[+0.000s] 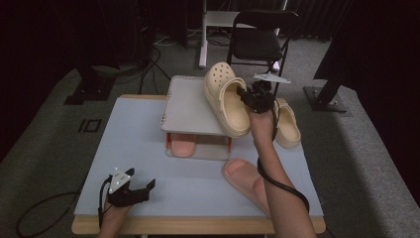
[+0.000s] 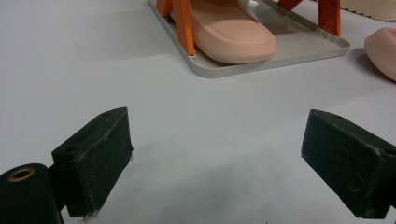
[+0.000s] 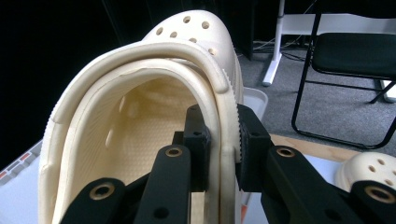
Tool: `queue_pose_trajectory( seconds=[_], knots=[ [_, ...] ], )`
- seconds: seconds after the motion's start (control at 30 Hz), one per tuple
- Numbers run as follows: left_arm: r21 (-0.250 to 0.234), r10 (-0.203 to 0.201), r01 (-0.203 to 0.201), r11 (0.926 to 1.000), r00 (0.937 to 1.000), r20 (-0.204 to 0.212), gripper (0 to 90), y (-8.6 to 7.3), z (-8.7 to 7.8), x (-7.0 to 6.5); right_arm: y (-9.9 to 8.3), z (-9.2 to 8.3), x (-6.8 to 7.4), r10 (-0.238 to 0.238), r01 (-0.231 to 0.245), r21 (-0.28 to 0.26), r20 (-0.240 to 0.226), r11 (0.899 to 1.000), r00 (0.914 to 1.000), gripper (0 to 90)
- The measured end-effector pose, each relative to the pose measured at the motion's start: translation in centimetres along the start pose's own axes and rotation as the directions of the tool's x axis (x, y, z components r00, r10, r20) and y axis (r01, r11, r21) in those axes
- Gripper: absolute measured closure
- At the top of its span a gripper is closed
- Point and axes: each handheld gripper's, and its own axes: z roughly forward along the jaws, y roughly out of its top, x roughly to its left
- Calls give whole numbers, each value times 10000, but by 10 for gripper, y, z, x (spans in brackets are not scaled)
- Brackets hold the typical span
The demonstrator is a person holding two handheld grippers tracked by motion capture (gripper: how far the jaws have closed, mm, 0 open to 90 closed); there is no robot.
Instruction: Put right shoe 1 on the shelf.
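A cream foam clog with round holes over its toe [image 1: 227,99] hangs above the top shelf of a small grey two-tier shoe rack with orange posts [image 1: 185,106], its toe pointing away from the person and its sole overhanging the shelf's right edge. The right gripper [image 1: 246,95] pinches the clog: in the right gripper view its two black jaws are pressed against the rim and strap at the clog's side wall [image 3: 219,140], one pad inside the opening and one outside.

On the rack's lower tray sits a salmon-pink foam slide sandal [image 2: 229,32], toe toward the person. A second pink slide sandal [image 1: 245,181] lies on the pale blue tabletop [image 1: 129,144] in front of the rack, partly under the person's right forearm. A matching cream clog [image 1: 287,124] rests on the table just right of the rack, behind the right hand.

The left gripper [image 1: 141,190] rests low at the table's near left corner, well apart from the rack, its jaws spread wide with nothing between them; the left gripper view shows bare tabletop between the two pads.

Beyond the table stand a black folding chair [image 1: 260,42] and a white stand leg [image 1: 203,34] on grey carpet.
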Motion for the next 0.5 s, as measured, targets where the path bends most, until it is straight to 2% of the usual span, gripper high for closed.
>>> queue_pose_trajectory(
  seconds=[0.33, 0.5],
  knots=[
    [-35, 87, -87, 10000, 9999, 118, 85, 0, -1, -3, 2, 22, 27, 382, -381, -85, 80, 9992, 9992, 772],
    [-89, 77, -75, 9999, 9999, 138, 85, 0, -2, -2, 3, 31, 40, 301, -299, -43, 326, 9995, 9990, 772]
  ],
)
